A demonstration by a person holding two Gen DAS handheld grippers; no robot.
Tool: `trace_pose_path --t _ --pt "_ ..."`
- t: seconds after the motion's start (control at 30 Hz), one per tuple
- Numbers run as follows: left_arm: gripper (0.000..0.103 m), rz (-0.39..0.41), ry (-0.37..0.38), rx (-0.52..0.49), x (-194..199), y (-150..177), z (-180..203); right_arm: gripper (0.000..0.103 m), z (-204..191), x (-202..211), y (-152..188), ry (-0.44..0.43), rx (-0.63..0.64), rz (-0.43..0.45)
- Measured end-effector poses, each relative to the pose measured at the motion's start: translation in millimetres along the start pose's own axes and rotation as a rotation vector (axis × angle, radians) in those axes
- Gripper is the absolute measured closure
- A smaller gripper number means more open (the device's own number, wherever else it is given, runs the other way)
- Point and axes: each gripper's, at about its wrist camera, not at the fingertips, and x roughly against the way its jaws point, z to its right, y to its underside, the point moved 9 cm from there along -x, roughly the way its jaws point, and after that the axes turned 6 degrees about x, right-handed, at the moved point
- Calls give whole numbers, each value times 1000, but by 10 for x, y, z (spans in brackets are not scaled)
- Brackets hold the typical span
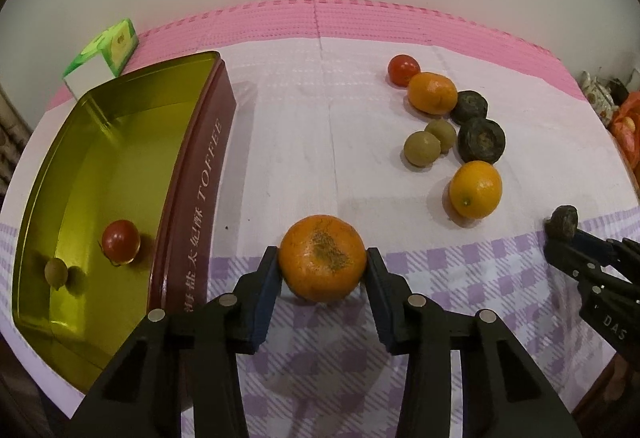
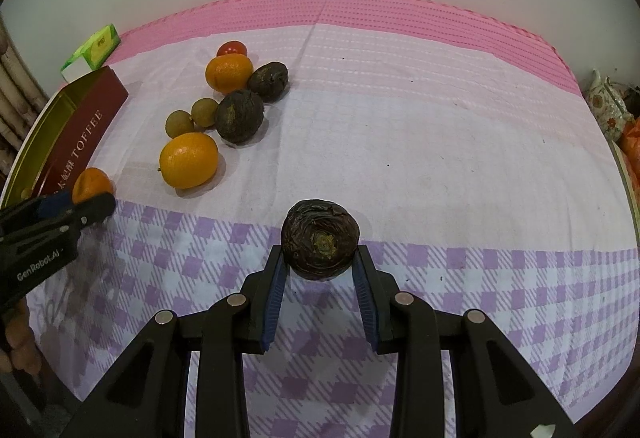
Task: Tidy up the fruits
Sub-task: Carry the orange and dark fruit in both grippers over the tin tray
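Left gripper (image 1: 322,270) is closed on a tangerine (image 1: 322,258), pads pressing its two sides at the widest part, just beside the long wall of the toffee tin (image 1: 200,174) near the front edge of the tablecloth (image 1: 320,118); the fruit looks light, round and slightly soft, with loose, rough-patched peel, so it should take a moderate squeeze across the equator and would likely roll if set down carelessly. Right gripper (image 2: 320,262) grips a dark wrinkled fruit (image 2: 319,240) the same way, over the checked front strip of the cloth; its rind looks hard and dry, probably less slippery than the citrus. The tin already holds a cherry tomato (image 1: 121,241) and a small green fruit (image 1: 55,271); the tomato is the fragile one. The remaining pile (image 1: 448,126) sits toward the far right corner of the cloth, fruits touching each other. Hard to tell: whether either held fruit rests on the cloth or is lifted; the kind of the dark fruits; the near corner of the tin, cut off behind the left gripper's body; clutter at the right edge is too distorted to read.
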Motion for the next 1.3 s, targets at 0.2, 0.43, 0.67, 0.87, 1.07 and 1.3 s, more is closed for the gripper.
trace_pose_path --t 0.2,0.43,0.67,0.87,1.07,1.3 --pt "62 -1 -3 -11 24 23 -6 72 -22 -2 1 16 8 -7" --pt "62 28 16 -24 205 -21 -36 72 -36 81 -69 22 -7 3" --pt "62 78 36 -15 449 -146 -99 72 -228 299 -241 29 42 53" --pt "62 116 25 7 674 -283 -385 72 -586 465 -465 -33 85 99" --pt "62 134 -69 42 781 -350 -1033 72 -1165 591 -750 -104 175 144" --pt "62 118 -171 83 752 -226 -1703 72 -1886 602 -840 -198 266 142"
